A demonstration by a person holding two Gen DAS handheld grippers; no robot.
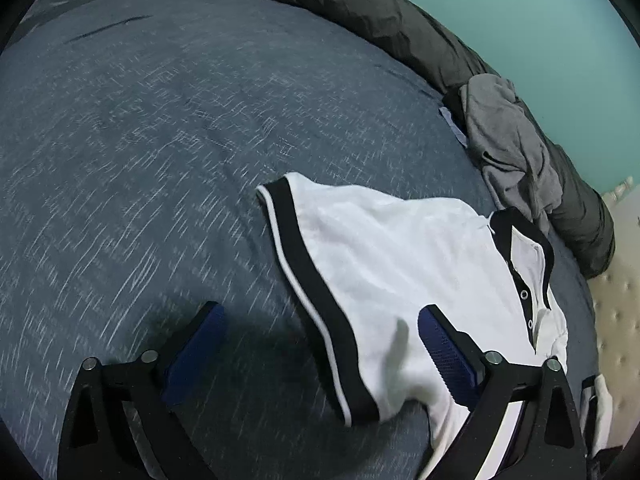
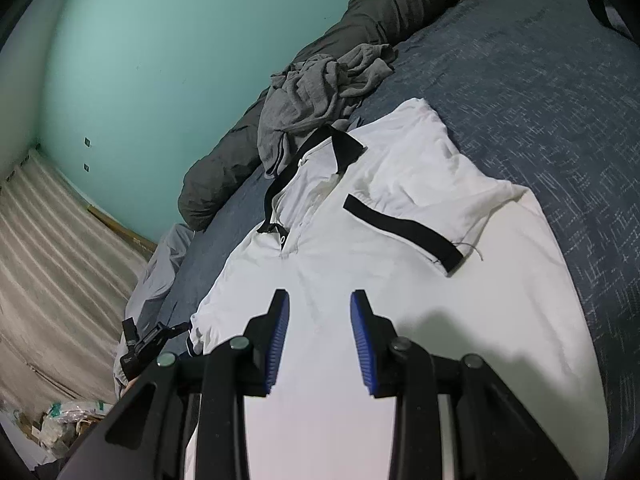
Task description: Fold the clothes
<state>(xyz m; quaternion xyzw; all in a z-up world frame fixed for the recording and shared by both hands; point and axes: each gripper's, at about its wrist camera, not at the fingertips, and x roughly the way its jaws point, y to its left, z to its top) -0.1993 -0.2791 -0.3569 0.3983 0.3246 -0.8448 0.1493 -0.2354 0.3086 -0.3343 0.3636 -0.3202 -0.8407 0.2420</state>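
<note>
A white polo shirt (image 2: 400, 300) with black collar and sleeve bands lies spread on the bed, collar toward the wall. One sleeve (image 2: 416, 204) is folded in over the chest. My right gripper (image 2: 320, 320) hovers over the shirt's lower front, its blue pads (image 2: 276, 340) a little apart with nothing between them. My left gripper (image 1: 320, 324) stands wide open low over the other sleeve (image 1: 320, 300), whose black band runs between the fingers; one finger (image 1: 444, 344) is over the white cloth. In the right wrist view the left gripper (image 2: 156, 336) shows as black parts at the shirt's left edge.
The bed has a blue-grey flecked cover (image 1: 140, 140). A crumpled grey garment (image 2: 312, 96) lies just beyond the collar. A dark rolled duvet (image 1: 380, 16) runs along the teal wall (image 2: 160, 40). A bare mattress (image 2: 52, 248) and some clutter (image 2: 68, 420) lie beside the bed.
</note>
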